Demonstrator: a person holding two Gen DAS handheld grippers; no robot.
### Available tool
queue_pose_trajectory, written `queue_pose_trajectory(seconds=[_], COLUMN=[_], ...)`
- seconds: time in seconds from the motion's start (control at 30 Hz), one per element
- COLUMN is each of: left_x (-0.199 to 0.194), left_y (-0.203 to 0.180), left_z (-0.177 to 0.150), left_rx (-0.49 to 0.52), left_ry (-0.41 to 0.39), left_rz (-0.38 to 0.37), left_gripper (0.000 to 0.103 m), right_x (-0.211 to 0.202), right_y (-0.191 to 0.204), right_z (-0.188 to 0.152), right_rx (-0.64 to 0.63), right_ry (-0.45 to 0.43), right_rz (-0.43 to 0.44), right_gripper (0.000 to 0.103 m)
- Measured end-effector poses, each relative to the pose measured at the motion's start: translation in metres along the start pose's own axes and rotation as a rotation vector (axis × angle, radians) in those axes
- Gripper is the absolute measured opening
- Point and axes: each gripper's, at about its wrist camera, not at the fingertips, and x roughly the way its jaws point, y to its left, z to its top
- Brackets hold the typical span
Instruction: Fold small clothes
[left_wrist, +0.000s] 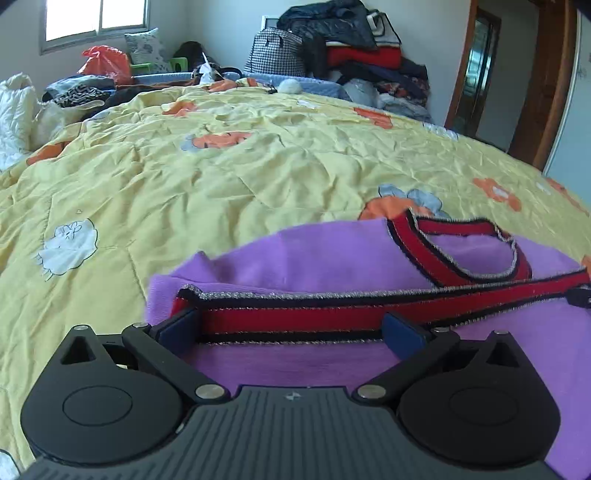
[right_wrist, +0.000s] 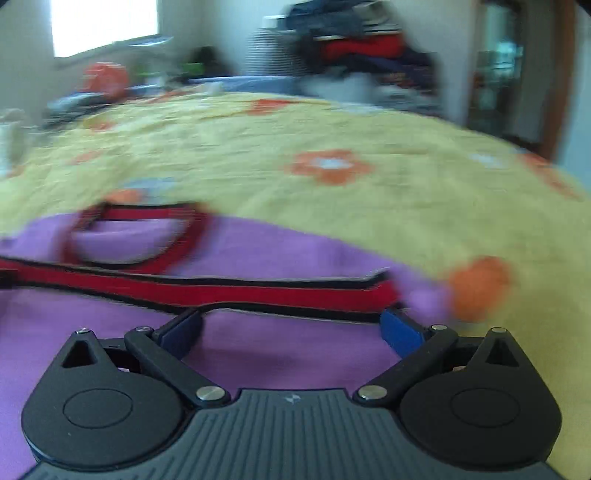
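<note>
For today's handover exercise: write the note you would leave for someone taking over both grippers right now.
Left gripper: open, over the purple garment's red band, near its left end.
Right gripper: open, at the band's right end; view blurred.
Garment lies spread on the yellow quilt, red-trimmed neckline away from you.
Done: no fold visible.
Left: probably grip the band edge and fold.

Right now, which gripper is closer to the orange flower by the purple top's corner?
Right. The right gripper sits just beside the orange flower; the left gripper is at the purple top's opposite end.
</note>
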Motion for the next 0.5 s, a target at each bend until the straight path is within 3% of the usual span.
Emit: queue_pose_trajectory(seconds=[0.03,0.1,0.2,0.33,0.4,0.5], left_x=[0.001,0.004,0.004,-0.029,-0.052,-0.063], left_y=[0.0,-0.002,-0.006,-0.016,-0.025,-0.034], left_z=[0.001,0.003,0.005,-0.003,-0.015,-0.037], left_rx=[-0.002,0.005,0.025,0.056,0.067,0.057], left_ry=[-0.001,0.003,0.011,-0.009,-0.026,0.004], left_rz=[0.009,0.034,0.048,0.008,-0.028,-0.047], left_gripper=[0.103,0.103,0.103,0.103,0.103,0.103], right_x=[0.002,0.001,-0.004,-0.039,-0.058,-0.07], right_y=[-0.008,-0.026,-0.026,-0.018,-0.007,0.015], right_z=[0.0,0.001,-0.001,-0.009,-0.013,-0.027], right_rx=[0.018,0.099,0.106,0.054,0.015,-0.021], right_ry=[0.013,0.013,0.002,-0.116,-0.127,-0.052], right_rz=[-0.05,-0.067,-0.069,-0.093,-0.012,0.17], right_gripper=[0.103,0.103,0.103,0.103,0.103,0.103])
